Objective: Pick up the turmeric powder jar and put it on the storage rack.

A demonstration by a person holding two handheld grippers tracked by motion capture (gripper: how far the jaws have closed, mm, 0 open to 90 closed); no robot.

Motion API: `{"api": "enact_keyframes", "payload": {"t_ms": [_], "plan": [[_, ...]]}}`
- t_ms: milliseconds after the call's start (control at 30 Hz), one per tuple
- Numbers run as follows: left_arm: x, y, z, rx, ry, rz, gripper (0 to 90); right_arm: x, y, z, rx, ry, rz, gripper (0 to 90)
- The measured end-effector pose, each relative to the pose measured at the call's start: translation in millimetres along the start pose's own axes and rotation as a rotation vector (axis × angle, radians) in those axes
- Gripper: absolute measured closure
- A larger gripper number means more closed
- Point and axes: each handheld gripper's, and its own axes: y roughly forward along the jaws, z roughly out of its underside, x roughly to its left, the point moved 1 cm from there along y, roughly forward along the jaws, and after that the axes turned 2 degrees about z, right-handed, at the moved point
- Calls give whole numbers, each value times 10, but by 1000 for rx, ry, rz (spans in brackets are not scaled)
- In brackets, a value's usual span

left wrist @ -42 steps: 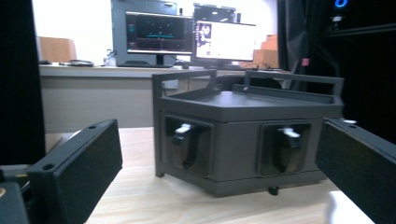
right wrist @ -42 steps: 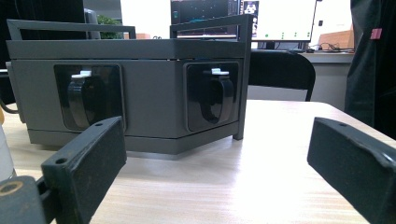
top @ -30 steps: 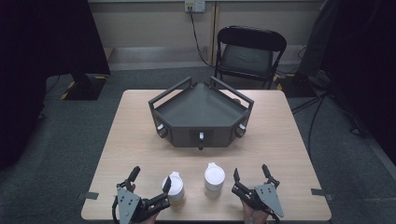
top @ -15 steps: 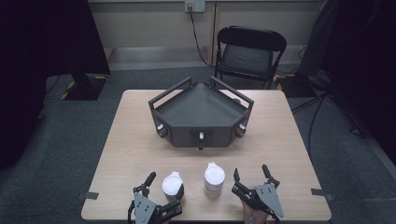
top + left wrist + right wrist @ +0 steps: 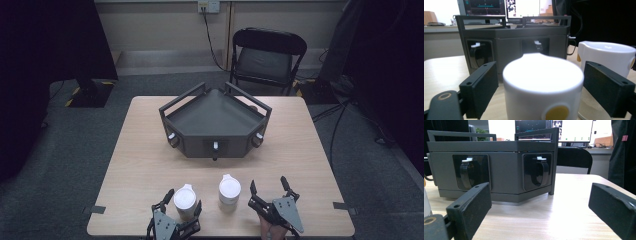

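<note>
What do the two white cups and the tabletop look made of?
Left cup and right cup: smooth white, faintly glossy walls, probably plastic, possibly glazed ceramic. Tabletop: pale wood-grain pattern, flat and even, likely laminate rather than solid wood.

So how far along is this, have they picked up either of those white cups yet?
Not yet. Both cups stand on the table. The left gripper is open, its fingers either side of the left cup with gaps showing. The right gripper is open beside the right cup. Closing and lifting remain; the grey tray looks empty.
</note>
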Motion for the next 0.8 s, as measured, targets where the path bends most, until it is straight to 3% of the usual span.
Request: {"api": "enact_keyframes", "payload": {"t_ms": [333, 533, 800], "plan": [[-52, 4, 35, 5, -6, -26, 229, 1, 0, 0, 0, -1, 1, 34], [-15, 6, 65, 1, -10, -8, 300, 5, -1, 0, 0, -1, 3, 34], [4, 10, 73, -5, -8, -1, 306, 5, -1, 0, 0, -1, 3, 34]]}}
